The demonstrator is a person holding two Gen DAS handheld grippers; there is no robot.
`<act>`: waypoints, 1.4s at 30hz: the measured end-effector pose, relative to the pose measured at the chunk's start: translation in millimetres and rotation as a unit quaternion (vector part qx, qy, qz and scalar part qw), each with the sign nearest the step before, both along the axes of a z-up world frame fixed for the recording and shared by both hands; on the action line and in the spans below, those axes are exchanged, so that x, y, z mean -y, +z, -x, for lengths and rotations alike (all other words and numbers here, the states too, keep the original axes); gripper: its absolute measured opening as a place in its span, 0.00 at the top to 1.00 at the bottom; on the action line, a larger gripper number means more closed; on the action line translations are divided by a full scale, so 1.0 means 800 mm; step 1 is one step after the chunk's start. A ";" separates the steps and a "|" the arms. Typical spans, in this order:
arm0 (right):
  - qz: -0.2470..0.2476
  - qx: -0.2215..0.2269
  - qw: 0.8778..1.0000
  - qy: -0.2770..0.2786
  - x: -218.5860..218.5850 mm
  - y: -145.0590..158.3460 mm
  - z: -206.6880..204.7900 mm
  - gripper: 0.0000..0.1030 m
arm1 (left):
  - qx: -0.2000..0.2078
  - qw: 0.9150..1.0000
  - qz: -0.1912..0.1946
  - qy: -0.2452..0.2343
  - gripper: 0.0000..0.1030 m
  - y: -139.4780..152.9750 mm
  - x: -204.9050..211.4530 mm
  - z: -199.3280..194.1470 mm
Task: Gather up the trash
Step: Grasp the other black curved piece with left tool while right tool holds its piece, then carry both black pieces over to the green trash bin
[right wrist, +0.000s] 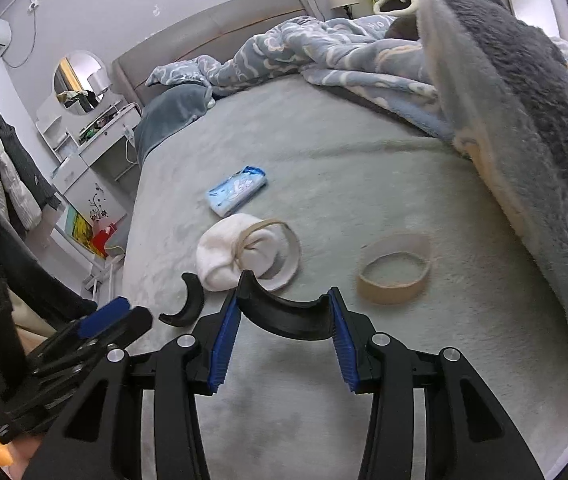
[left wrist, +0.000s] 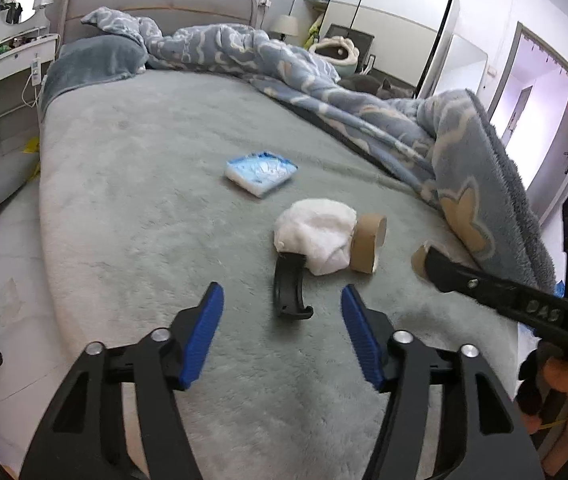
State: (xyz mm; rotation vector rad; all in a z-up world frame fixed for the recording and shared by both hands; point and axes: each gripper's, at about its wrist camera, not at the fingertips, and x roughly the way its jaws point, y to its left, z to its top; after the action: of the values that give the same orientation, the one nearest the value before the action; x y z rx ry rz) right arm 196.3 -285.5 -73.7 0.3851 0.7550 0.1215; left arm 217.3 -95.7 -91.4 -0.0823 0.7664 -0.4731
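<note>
On the bed (left wrist: 132,184), the right gripper (right wrist: 284,316) clamps a curved black plastic piece (right wrist: 285,318) between its blue pads. The left gripper (left wrist: 282,312) hangs with jaws wide and nothing in them, above a second curved black piece (left wrist: 289,288). Mid-bed lie a white crumpled tissue (left wrist: 317,238) touching a cardboard roll (left wrist: 367,242), another cardboard ring (right wrist: 395,274) nearer the folded blanket (left wrist: 463,148), and a blue tissue pack (left wrist: 262,172) farther toward the headboard.

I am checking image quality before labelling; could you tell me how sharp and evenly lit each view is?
Left wrist view: soft, even daylight, tissue pack slightly blurred, strong fisheye bending. Right wrist view: black curved piece sharp, blanket smeared near the rim.
</note>
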 end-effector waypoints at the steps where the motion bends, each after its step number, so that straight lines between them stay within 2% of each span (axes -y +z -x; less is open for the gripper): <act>1: -0.002 0.001 1.000 0.001 0.003 0.001 0.000 0.57 | -0.005 1.000 -0.001 -0.001 0.43 -0.003 0.004 -0.002; 5: -0.018 0.001 1.000 0.008 0.014 0.002 0.001 0.57 | -0.016 1.000 -0.019 -0.004 0.56 -0.015 0.017 -0.011; 12: -0.038 -0.002 0.999 0.022 0.028 0.001 0.003 0.57 | -0.019 0.999 -0.042 -0.005 0.59 -0.024 0.032 -0.025; 21: -0.035 0.002 0.999 0.027 0.036 0.004 0.007 0.57 | -0.012 0.998 -0.061 -0.008 0.64 -0.031 0.047 -0.045; 25: -0.035 0.002 0.999 0.026 0.039 0.005 0.007 0.57 | -0.021 0.998 -0.065 -0.008 0.79 -0.033 0.050 -0.055; 35: -0.033 0.008 0.999 0.021 0.038 0.012 0.013 0.57 | -0.030 0.997 -0.064 -0.012 0.79 -0.024 0.050 -0.041; 42: -0.035 0.013 0.999 0.019 0.032 0.021 0.026 0.57 | -0.043 0.998 -0.044 0.001 0.79 -0.017 0.028 -0.021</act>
State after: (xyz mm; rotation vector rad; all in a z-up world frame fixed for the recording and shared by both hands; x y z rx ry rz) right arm 175.4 -311.4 -57.2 0.4349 0.7336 0.1878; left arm 233.9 -117.8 -105.0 -0.0214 0.8708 -0.4346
